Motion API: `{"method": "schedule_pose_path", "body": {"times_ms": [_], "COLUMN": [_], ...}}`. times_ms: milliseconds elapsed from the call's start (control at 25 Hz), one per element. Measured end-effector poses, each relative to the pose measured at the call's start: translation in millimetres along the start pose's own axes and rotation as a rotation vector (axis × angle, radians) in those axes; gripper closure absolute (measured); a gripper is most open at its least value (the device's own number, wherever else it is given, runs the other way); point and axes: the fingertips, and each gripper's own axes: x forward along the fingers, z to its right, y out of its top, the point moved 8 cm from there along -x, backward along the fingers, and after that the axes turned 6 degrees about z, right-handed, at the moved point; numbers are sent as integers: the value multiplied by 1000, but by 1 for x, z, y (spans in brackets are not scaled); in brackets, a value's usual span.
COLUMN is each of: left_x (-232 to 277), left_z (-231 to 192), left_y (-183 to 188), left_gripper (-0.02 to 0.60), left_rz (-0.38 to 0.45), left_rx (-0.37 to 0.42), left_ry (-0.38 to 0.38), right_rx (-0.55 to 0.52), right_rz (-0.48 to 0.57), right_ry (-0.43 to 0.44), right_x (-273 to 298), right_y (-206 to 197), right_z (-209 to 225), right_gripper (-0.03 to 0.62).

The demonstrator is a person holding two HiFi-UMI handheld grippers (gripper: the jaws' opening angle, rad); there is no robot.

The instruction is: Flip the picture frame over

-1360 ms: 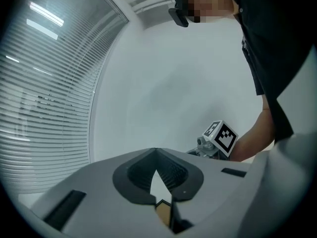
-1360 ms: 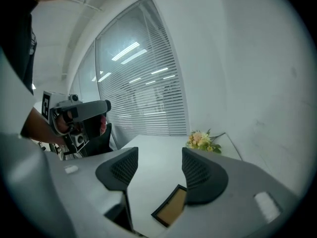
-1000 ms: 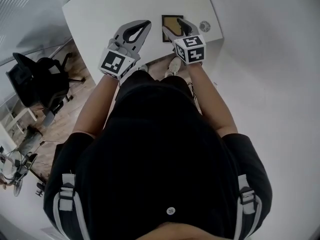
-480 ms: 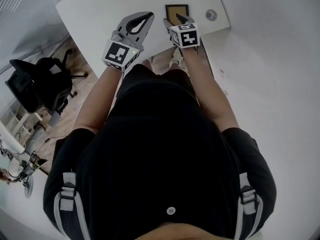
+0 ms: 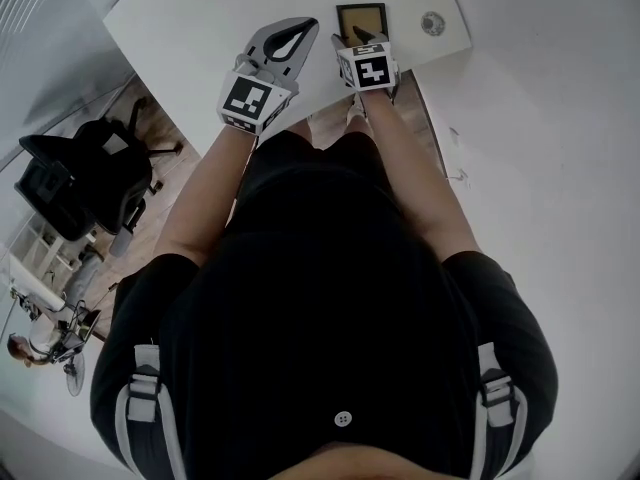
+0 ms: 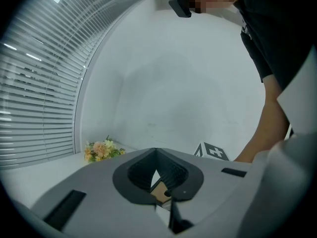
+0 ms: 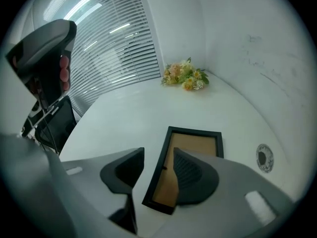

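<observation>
We look steeply down on a white table (image 5: 200, 13). A black-edged picture frame (image 5: 361, 15) lies flat on it near the front edge, its brown panel facing up. A small round disc (image 5: 432, 23) sits on the table just to the frame's right.

The right tool (image 5: 358, 38) points down over the frame's near end. In the right gripper view, the right tool (image 7: 158, 155) has its jaws spread, and they have just been closing. The left long edge of the picture frame (image 7: 195, 145) runs up between them. One jaw is over bare table and the other over the brown panel, and neither pad presses on the frame.

The left tool (image 5: 308, 30) is held beside it, to the left of the frame and over bare table. In the left gripper view, the left tool (image 6: 156, 152) has its tips pressed together with nothing pinched.

A bunch of flowers (image 7: 185, 76) lies at the table's far side, by window blinds (image 7: 114, 48). A dark office chair (image 5: 80, 178) stands on the floor to the left.
</observation>
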Motion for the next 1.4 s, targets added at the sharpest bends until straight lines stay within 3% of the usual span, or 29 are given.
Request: {"method": "schedule_pose_path", "body": {"times_ms": [320, 800, 1040, 1400], "left_x": [3, -4, -8, -20], "left_z": [-14, -27, -29, -26], "left_y": [-9, -17, -14, -2], "left_gripper": [577, 577, 577, 577], "left_rz": [-10, -20, -5, 24], "left_rx": [-27, -50, -57, -46], "left_ry": [-9, 17, 38, 84], "right_rx": [-49, -101, -55, -48], "right_rz": [-3, -55, -38, 17], "right_ry": [-66, -132, -131, -106], "right_x": [16, 31, 33, 21], "right_y": [3, 0, 3, 20], "right_z": [-4, -9, -11, -13], "right_gripper": [456, 491, 542, 543]}}
